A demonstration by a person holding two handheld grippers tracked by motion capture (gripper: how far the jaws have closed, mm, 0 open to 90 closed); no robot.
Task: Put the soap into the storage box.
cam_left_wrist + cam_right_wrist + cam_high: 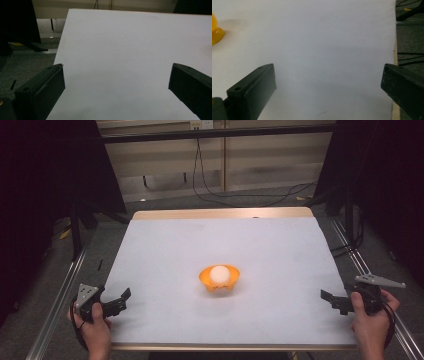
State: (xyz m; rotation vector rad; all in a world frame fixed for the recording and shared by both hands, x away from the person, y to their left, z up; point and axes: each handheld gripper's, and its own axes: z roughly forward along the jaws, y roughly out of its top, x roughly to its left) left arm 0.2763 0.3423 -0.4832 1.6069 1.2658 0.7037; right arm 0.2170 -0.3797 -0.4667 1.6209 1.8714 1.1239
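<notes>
An orange bowl [219, 280] sits a little nearer than the middle of the table, slightly toward the person's side, with a white ball [220, 273] resting inside it; the bowl's rim is wavy and no brand, label or writing can be read on it or anywhere else on the table. In the right gripper view a curved orange edge of the bowl [215, 31] shows at the far left. The bowl stands on a white sheet [280, 245] that covers most of the wooden tabletop [220, 213], whose bare pale edge shows along the far side and the near side. The left gripper [120, 301], held in a hand [92, 325] at the near left corner, points toward the centre with its two black jaws spread wide and nothing between them, well apart from the bowl. The right gripper [334, 301], held in the other hand [372, 320] at the near right edge, likewise has its jaws wide and empty, well apart from the bowl. A black cable [240, 195] loops across the grey floor beyond the table, and metal rails [57, 305] run along both sides.
</notes>
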